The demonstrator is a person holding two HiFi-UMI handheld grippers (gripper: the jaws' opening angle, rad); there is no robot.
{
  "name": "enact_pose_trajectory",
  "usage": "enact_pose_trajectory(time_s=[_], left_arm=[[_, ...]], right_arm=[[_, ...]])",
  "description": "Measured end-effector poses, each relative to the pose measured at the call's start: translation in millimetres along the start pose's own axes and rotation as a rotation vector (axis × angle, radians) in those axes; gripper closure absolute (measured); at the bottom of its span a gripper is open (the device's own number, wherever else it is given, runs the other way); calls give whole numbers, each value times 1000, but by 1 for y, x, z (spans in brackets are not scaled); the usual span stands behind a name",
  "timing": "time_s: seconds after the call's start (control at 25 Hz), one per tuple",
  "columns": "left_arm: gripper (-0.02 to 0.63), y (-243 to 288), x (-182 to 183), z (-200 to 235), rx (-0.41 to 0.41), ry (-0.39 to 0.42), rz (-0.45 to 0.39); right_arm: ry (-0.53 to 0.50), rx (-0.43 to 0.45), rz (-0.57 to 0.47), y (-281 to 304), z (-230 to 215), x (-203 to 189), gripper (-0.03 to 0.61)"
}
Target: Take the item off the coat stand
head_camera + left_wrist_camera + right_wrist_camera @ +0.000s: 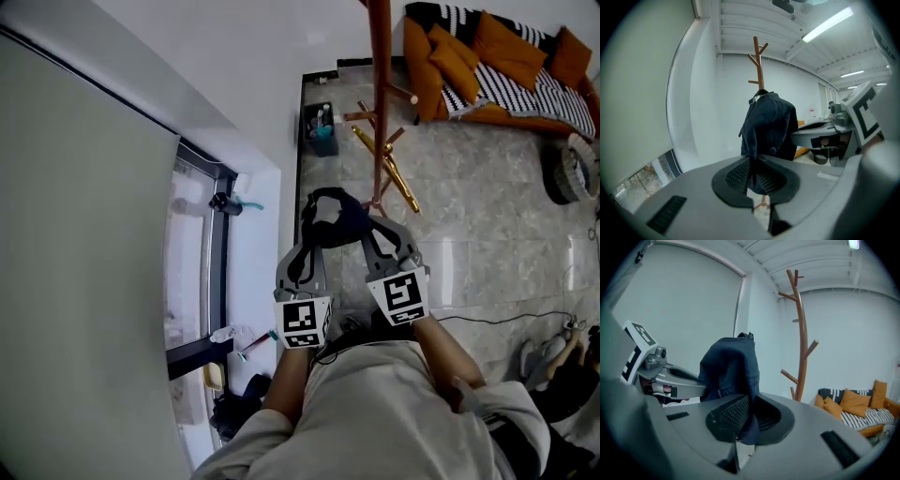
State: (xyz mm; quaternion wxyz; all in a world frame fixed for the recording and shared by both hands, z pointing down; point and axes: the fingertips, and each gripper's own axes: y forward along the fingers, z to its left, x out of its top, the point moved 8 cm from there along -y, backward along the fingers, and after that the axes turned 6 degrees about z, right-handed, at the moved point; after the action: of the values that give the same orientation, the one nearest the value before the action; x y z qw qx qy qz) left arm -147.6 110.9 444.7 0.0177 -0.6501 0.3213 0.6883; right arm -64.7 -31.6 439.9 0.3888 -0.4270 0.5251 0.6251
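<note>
A dark blue cap [333,217] hangs in the air between my two grippers, clear of the brown wooden coat stand [380,94]. My left gripper [312,239] is shut on the cap's left edge, and my right gripper [368,232] is shut on its right edge. In the left gripper view the cap [768,126] rises from my left gripper [752,174], with cloth pinched between the ribbed pads; the coat stand [758,65] stands behind it. In the right gripper view my right gripper [749,417] pinches a fold of the cap [729,371], and the coat stand [801,333] is bare.
A sofa [497,56] with orange cushions and a striped throw stands at the back right. A black bin [321,129] sits by the wall near the stand's base. A window [202,272] runs along the left. A cable [506,319] crosses the tiled floor.
</note>
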Motion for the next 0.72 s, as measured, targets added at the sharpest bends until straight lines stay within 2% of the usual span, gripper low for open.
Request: enact_pose_trajectory(time_s=[0.2,0.4,0.52,0.72], left_arm=[[586,-20,2,-5,-54,-6,-31],[586,-48,5,0,-107,9,-101],[586,-59,7,-3,-125,13,-140],[586,-74,6,0,-147,6,-156]], right_arm=[[39,-77,-23,-28,13,9,560],[56,-133,-66,-53,35,15,560],[50,-162,-91,-65,43,19,560],[33,-190,-93,-77,58,24,560]])
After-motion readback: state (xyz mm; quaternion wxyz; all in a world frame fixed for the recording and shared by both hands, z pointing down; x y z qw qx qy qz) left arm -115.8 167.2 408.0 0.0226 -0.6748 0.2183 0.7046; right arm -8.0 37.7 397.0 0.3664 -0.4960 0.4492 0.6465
